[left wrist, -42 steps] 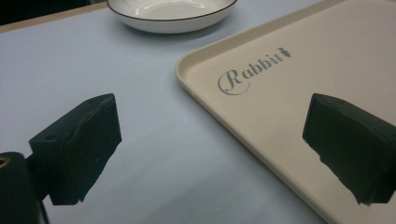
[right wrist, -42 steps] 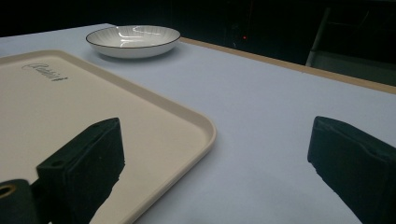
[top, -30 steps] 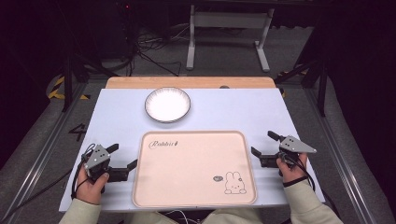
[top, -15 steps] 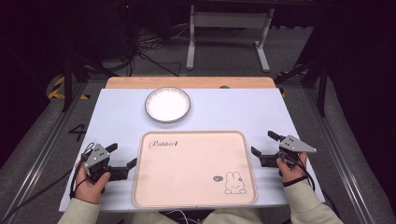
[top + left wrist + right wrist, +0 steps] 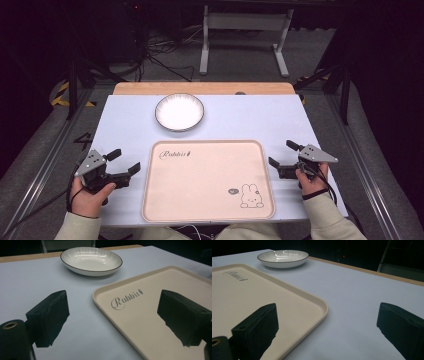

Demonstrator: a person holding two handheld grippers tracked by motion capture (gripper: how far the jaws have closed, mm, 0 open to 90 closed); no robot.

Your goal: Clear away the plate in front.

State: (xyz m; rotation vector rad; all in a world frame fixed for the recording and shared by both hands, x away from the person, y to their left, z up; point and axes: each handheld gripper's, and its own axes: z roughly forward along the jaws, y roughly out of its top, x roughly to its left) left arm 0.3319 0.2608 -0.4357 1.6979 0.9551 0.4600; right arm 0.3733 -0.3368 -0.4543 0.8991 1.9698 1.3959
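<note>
Left hand [image 5: 86, 196]: low at the table's near left corner, wrapped around the gripper body, sleeve entering from the bottom edge.
Left gripper [image 5: 124, 162]: aimed toward the tray's left edge, 2 jaws spread wide and just closing a little, nothing between them; in the left gripper view, 1 jaw over bare table, the other over the tray.
Right hand [image 5: 312, 181]: at the table's near right side, gripping the tool from below, wrist straight.
Right gripper [image 5: 283, 154]: pointing left at the tray's right edge, jaws wide apart, nothing pinched.
Tray [image 5: 200, 200]: flat on the table between the 2 grippers, near both, seemingly touched by neither, though contact is hard to judge from above.
Plate [image 5: 179, 112]: beyond the tray's far left corner, well apart from both grippers.
Table [image 5: 250, 115]: pale blue top, wooden strip along the far edge.
</note>
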